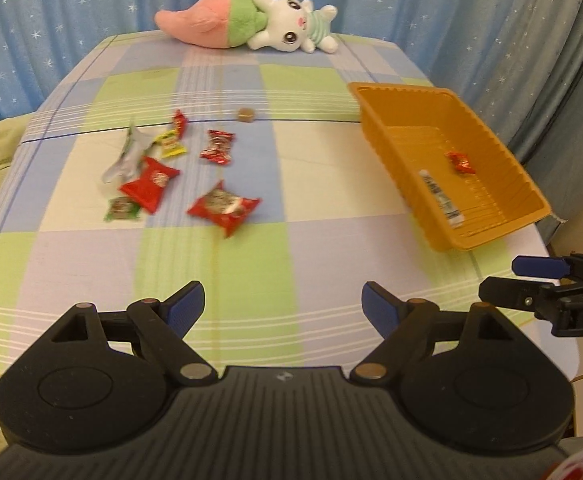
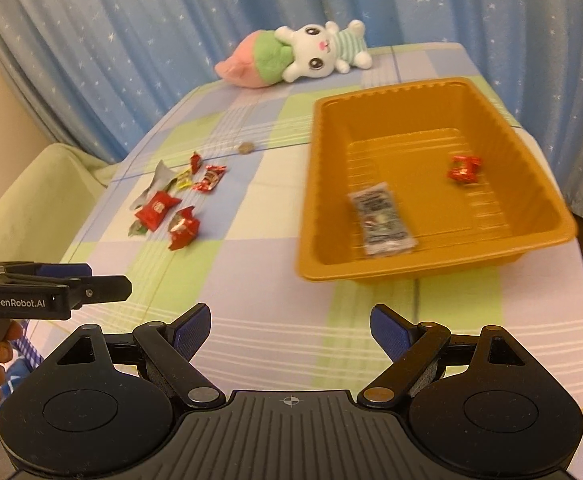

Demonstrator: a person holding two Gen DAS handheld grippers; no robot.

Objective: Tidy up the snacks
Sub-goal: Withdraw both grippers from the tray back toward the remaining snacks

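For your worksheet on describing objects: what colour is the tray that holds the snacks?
Orange-brown; the tray shows best in the right wrist view.

Both cameras rode on the hand-held grippers at the near edge of the table (image 1: 251, 264), each looking forward and downward along its own two fingers toward the blue curtain (image 1: 71, 8) at the far side. The left wrist view sat to the left, with the snack pile (image 1: 171, 168) ahead of it and the orange tray (image 1: 503, 236) off to its right. The right wrist view sat further right and nearer the orange tray (image 2: 315, 184), looking into it, with the snack pile (image 2: 175, 204) out to its left. The views shared the checked tabletop, pile, tray and plush toy (image 1: 251, 20). Each caught the other gripper at its edge: the right gripper (image 1: 503, 280) in the left view, the left gripper (image 2: 107, 280) in the right.
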